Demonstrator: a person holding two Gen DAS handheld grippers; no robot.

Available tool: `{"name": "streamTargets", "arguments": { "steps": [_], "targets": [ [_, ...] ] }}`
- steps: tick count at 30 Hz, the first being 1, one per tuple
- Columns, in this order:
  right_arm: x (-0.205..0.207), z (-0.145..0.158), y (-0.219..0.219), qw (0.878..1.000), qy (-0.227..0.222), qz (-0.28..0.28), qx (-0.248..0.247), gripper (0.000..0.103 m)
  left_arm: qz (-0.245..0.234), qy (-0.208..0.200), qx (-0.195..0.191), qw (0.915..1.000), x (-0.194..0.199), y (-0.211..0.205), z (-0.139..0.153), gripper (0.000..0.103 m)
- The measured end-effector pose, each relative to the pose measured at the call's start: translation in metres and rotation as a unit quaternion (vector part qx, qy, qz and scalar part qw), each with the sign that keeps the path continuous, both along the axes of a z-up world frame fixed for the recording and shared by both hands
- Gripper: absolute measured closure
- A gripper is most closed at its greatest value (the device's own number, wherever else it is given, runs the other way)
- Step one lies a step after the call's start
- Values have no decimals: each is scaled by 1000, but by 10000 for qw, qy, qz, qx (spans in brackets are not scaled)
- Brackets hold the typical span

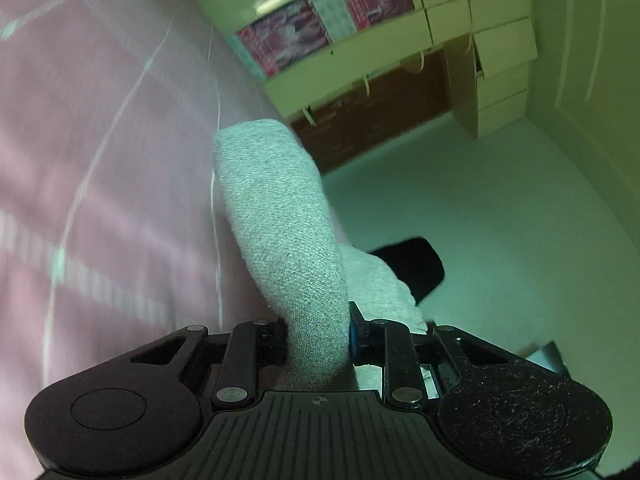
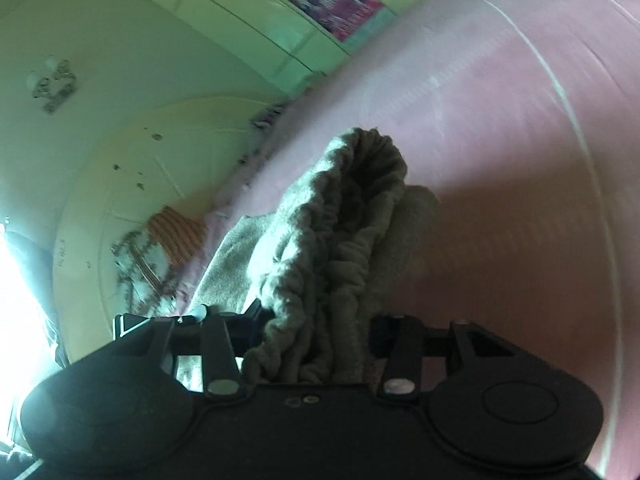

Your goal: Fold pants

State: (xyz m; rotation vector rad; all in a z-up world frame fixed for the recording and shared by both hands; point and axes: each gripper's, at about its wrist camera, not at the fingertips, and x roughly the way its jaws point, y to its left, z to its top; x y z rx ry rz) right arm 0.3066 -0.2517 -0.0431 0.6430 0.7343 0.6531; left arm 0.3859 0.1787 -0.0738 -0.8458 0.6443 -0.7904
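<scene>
The grey knit pants (image 1: 276, 216) rise as a smooth folded strip out of my left gripper (image 1: 316, 332), which is shut on the fabric; its fingertips are hidden under the cloth. In the right wrist view the gathered elastic waistband of the pants (image 2: 360, 200) bunches up between the fingers of my right gripper (image 2: 316, 332), which is shut on it. More grey fabric (image 2: 228, 264) trails down to the left of that gripper. Both views are tilted, with the pink bed sheet (image 1: 100, 160) behind the cloth.
The pink sheet (image 2: 500, 160) with thin pale lines fills one side of each view. Beyond the bed edge lie a pale floor (image 1: 480, 220), a black object (image 1: 412, 268), yellow drawers (image 1: 500, 40), a door (image 2: 140, 160) and a striped cloth (image 2: 176, 232).
</scene>
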Motion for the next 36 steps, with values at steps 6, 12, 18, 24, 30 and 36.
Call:
{"name": "streamTargets", "arguments": {
  "steps": [6, 12, 18, 24, 30, 36],
  "targets": [
    [89, 0, 14, 9984, 213, -261, -463, 29, 826, 1069, 2185, 9665, 51, -7, -16, 46],
    [71, -23, 18, 9909, 409, -919, -896, 20, 869, 209, 3487, 9330, 7, -50, 4, 10],
    [61, -33, 49, 9764, 594, -1022, -1805, 15, 1509, -34, 3819, 9118, -28, -65, 6, 3],
    [-27, 11, 70, 9573, -636, -1272, -2519, 0, 1544, -455, 4324, 8872, -101, -82, 15, 2],
    [-114, 14, 86, 9358, -1118, -1345, -3062, 0, 1564, -841, 4181, 8909, -198, -103, 43, 2],
    [-185, 36, 84, 9288, -1386, -1724, -2974, 0, 1779, -1142, 3900, 8962, -266, -117, 67, 2]
  ]
}}
